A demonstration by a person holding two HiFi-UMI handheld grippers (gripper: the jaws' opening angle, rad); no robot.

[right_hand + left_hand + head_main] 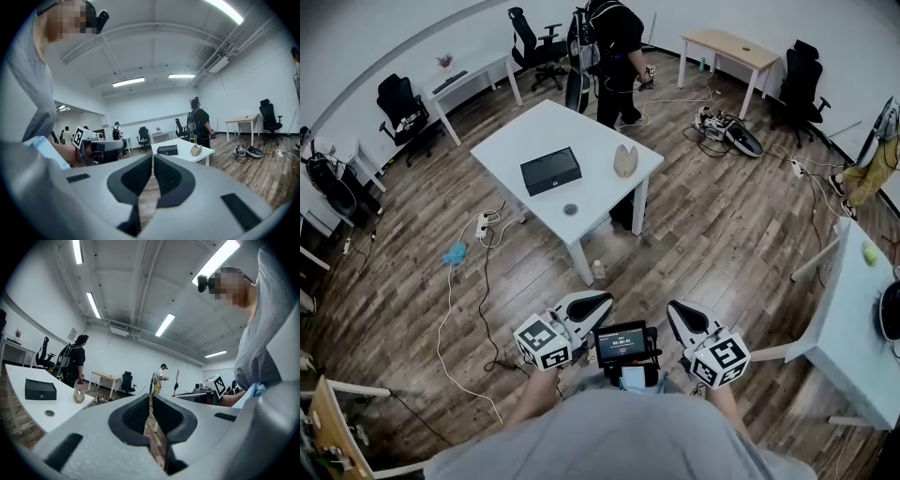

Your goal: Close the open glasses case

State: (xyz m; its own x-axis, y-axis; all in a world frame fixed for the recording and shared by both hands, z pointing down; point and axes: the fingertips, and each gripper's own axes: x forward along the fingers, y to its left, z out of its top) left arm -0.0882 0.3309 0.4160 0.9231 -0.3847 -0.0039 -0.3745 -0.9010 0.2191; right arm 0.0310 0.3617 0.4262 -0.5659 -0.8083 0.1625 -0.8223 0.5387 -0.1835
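The left gripper [598, 302] and right gripper [678, 312] are each pressed together on nothing and held close to the person's body, likely a rest stance before any approach. The beige open glasses case [624, 160] stands on the white surface [520, 136], well apart at 12 o'clock, with a black box [550, 171] at its 9 o'clock.

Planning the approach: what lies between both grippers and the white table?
Head view: brown plank floor, a small pale object beside the white table, cables further left.
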